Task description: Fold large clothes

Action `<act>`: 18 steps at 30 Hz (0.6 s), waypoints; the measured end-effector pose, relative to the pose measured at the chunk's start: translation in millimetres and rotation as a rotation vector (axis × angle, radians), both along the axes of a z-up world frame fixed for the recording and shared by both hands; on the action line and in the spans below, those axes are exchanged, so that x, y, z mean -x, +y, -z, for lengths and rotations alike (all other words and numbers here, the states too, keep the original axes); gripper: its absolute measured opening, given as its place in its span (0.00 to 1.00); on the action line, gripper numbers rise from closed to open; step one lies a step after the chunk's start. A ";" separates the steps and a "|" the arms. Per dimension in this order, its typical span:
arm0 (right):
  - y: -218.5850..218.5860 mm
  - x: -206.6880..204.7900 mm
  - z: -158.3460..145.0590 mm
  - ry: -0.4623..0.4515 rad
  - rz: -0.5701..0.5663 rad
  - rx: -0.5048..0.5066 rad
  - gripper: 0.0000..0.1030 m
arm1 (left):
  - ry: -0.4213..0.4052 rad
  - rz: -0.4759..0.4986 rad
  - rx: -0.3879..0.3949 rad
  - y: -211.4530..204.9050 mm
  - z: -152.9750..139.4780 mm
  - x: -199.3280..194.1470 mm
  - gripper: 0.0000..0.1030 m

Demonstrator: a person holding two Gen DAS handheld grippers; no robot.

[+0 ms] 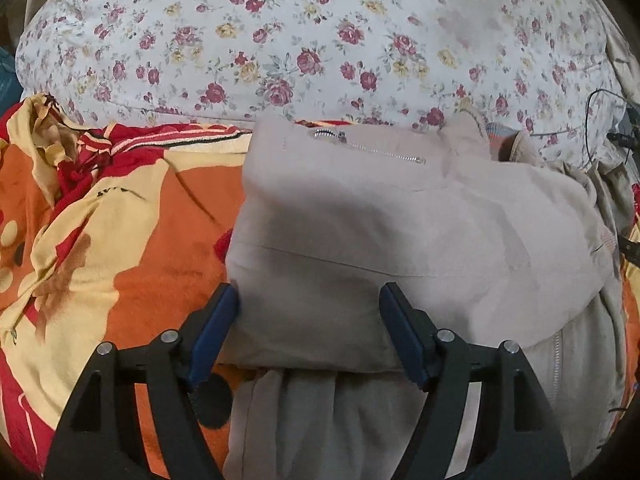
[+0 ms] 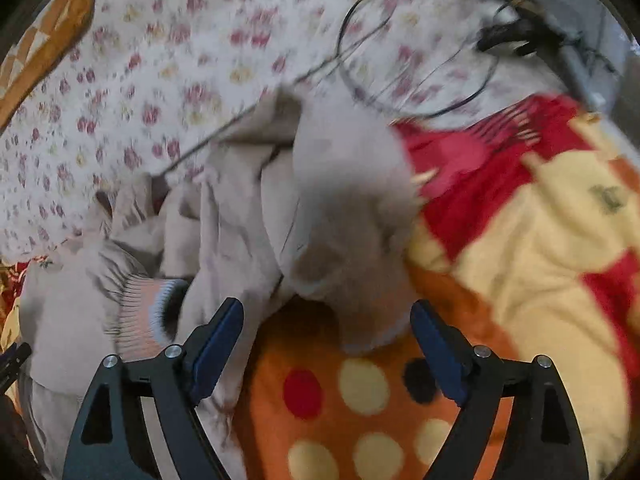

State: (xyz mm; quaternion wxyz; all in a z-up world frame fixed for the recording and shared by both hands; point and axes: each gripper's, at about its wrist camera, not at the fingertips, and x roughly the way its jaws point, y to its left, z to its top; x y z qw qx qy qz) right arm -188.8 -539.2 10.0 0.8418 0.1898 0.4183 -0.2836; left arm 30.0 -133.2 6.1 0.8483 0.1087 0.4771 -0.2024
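Beige and soft, the jacket (image 1: 360,216) lies on a bed, on top of an orange, red and yellow blanket (image 1: 152,240) with big dots. Behind it there is a white sheet with small roses (image 1: 280,40). In the left wrist view the jacket looks already folded over: a thick, flat fold with a silver zipper (image 1: 368,146) running slanted near its far edge, and more beige cloth coming out under the fold, toward the camera.

The left gripper (image 1: 310,300) hovers at the near edge of this fold. Its two blue pads stand well apart, one on each side of the fold, and I cannot see that they press on the cloth; the left pad (image 1: 218,328) is just beside the fold's left edge.

The right wrist view is blurred. The right gripper (image 2: 326,318) also has its jaws spread wide, with nothing pinched between them. Between the fingertips I see the dotted blanket and the rounded end of a beige part, maybe a sleeve, which lies loose. To the left of it the jacket is crumpled, with a ribbed pink and blue cuff (image 2: 148,312) near the left finger. A thin black cable (image 2: 420,108) loops on the sheet further away.
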 end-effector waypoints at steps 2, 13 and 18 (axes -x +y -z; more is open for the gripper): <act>-4.9 -8.1 8.9 0.058 0.010 0.077 0.31 | -0.001 0.003 0.000 0.5 -1.3 0.3 0.71; 6.6 77.8 -114.0 0.001 0.185 0.734 0.13 | 0.004 -0.044 0.070 16.0 -19.4 -7.0 0.71; 30.1 91.5 -198.7 -0.122 0.243 1.026 0.13 | 0.008 -0.077 0.107 28.7 -27.1 -9.9 0.71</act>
